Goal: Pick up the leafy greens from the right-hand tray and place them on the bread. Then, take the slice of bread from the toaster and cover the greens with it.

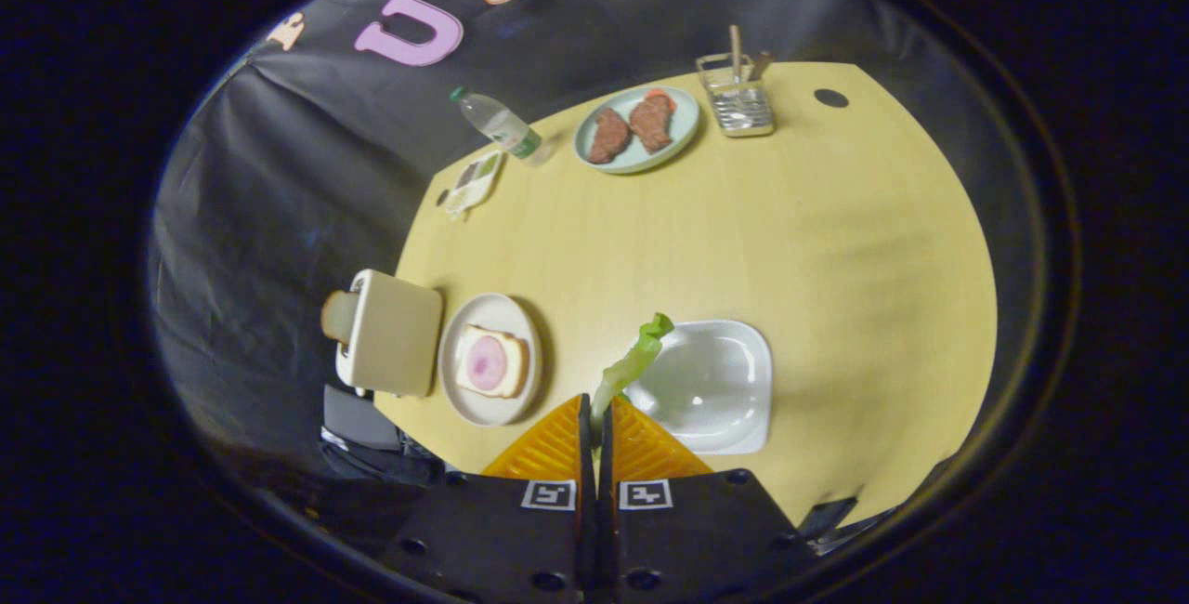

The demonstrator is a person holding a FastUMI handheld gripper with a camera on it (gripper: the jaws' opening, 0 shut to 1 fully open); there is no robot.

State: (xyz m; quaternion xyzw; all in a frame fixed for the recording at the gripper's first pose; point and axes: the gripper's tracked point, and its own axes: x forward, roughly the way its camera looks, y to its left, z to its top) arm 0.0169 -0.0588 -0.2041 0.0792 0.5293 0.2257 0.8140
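The leafy greens (634, 364) are pinched in the tongs (595, 413). The two orange fingers are pressed together on the bottom end of the leaf, and the leaf sticks out ahead of them. It is long and thin, pale at the held end and bright green and curly at the tip. It hangs in the air above the left edge of the white tray (734, 400), which looks bare now.

So the pick-up looks done. The greens are not on the bread (490, 362) yet. That bread lies on a round plate (464, 400) to the left, with a pink slice on top. The plate is on the yellow worktop (743, 232).

Left of the plate stands the toaster (395, 334), with a slice of bread (338, 314) poking out. That slice must go on top last.
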